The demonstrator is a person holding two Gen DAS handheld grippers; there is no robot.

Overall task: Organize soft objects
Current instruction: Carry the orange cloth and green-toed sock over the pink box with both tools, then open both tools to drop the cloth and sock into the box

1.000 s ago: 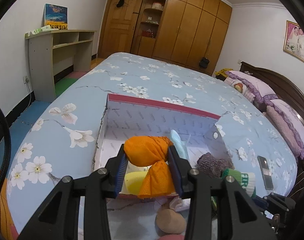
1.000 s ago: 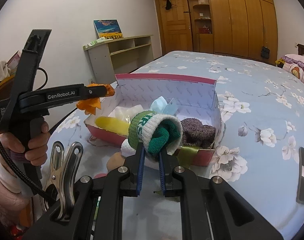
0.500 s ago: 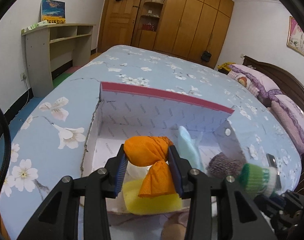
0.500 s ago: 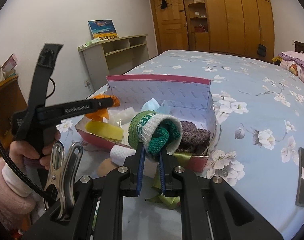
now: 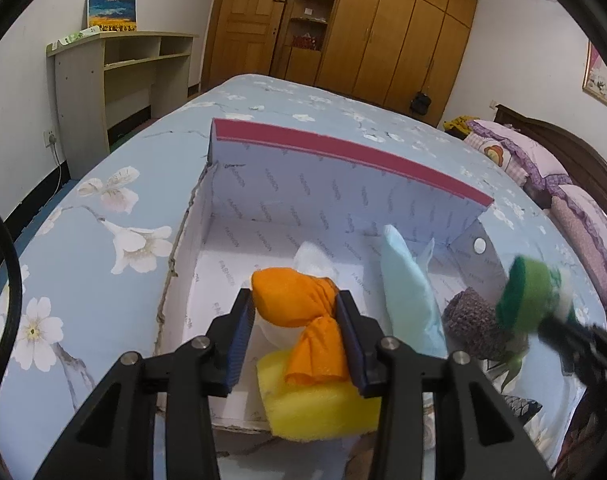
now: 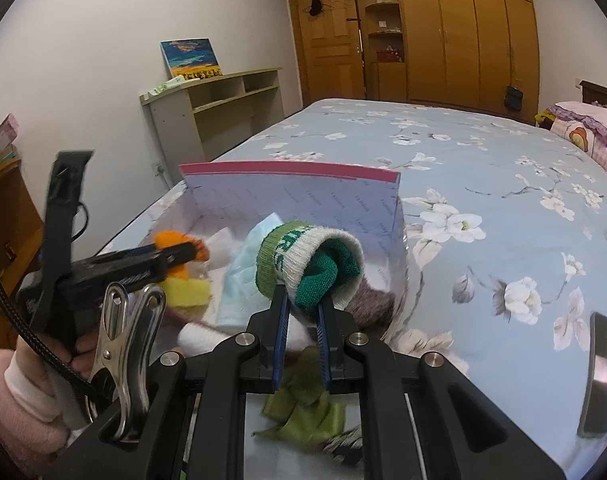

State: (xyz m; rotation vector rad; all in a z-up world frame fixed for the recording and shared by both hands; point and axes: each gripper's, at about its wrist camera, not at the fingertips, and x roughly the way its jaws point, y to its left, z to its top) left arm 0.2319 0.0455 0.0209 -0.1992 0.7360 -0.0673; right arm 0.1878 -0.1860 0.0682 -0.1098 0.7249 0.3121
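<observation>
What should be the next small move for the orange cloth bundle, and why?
Probably lower it a little and let go: the left hand-held gripper holds the orange cloth bundle over the open box, just above the yellow sponge.

The word "FASHION" was printed over and over in small grey letters on the white inside of the box (image 5: 303, 196), on its walls and its floor. The rolled sock (image 6: 307, 264) had big green letters knitted into its white band, but they could not be read whole.
</observation>
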